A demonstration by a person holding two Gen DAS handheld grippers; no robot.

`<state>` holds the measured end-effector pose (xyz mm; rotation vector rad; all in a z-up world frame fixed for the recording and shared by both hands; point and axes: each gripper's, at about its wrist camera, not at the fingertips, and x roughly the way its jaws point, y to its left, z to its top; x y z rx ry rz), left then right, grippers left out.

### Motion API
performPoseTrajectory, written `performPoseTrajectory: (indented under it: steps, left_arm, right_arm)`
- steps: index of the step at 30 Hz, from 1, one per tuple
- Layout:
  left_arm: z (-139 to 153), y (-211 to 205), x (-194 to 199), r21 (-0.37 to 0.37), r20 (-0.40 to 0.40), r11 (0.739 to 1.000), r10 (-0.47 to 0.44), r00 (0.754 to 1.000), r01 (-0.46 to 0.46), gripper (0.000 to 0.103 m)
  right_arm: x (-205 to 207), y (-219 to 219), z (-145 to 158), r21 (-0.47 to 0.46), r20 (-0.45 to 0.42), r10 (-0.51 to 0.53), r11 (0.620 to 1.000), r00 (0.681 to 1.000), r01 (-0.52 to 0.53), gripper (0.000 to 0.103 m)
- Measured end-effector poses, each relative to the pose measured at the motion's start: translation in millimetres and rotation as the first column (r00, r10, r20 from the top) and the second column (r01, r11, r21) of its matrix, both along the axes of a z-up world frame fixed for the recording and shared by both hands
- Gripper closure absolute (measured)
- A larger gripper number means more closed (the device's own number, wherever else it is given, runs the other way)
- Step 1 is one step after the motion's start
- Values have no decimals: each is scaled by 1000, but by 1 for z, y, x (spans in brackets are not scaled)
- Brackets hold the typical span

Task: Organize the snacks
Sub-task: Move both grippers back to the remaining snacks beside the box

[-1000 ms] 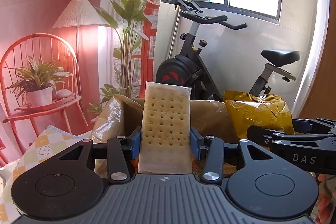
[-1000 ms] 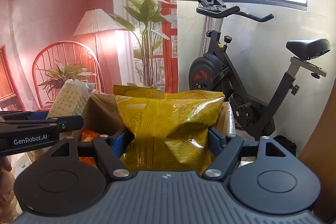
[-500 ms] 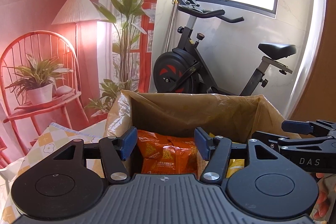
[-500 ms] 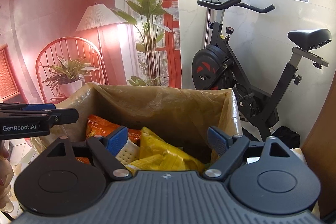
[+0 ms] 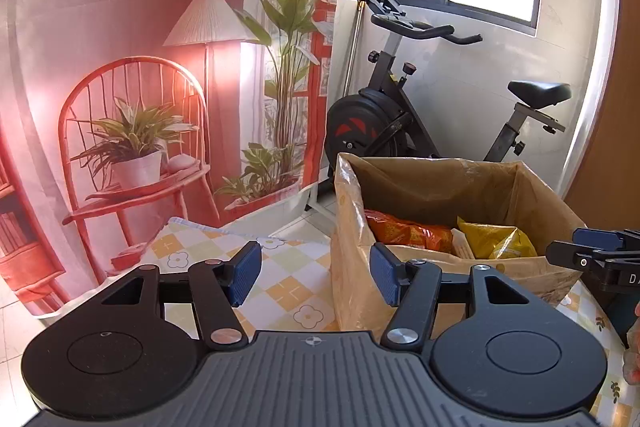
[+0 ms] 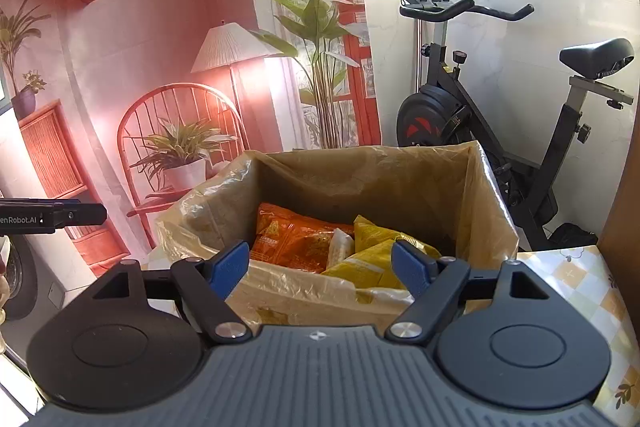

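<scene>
A brown cardboard box lined with clear plastic stands on the table. Inside lie an orange snack bag, a pale cracker pack and a yellow chip bag. My left gripper is open and empty, just left of the box's near left corner. My right gripper is open and empty, in front of the box's near wall. Each gripper's tip shows at the edge of the other's view.
The table has a checked yellow flower cloth. A black exercise bike stands behind the box. A printed backdrop with a red chair and lamp hangs at the left. A brown panel is at the right.
Both grippers opened and let the cracker pack and the yellow chip bag drop into the box. Both then drew back, the left one also to the left.
</scene>
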<state>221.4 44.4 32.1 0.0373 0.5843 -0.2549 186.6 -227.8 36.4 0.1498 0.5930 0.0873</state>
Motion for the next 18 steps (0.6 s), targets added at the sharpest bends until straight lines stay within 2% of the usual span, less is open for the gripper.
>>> performPoseTrajectory:
  steps: [7, 11, 18]
  left_arm:
    - [-26, 40, -11, 52, -56, 998, -17, 998, 20, 41]
    - [-48, 53, -9, 42, -91, 999, -15, 996, 19, 41]
    - [-81, 55, -3, 32, -136, 998, -44, 990, 49, 47]
  right_arm:
    - [-37, 29, -31, 43, 0, -18, 999, 1000, 18, 24]
    - [-44, 42, -55, 43, -41, -14, 999, 999, 16, 27]
    - [-34, 50, -113, 71, -165, -21, 997, 986, 33, 47]
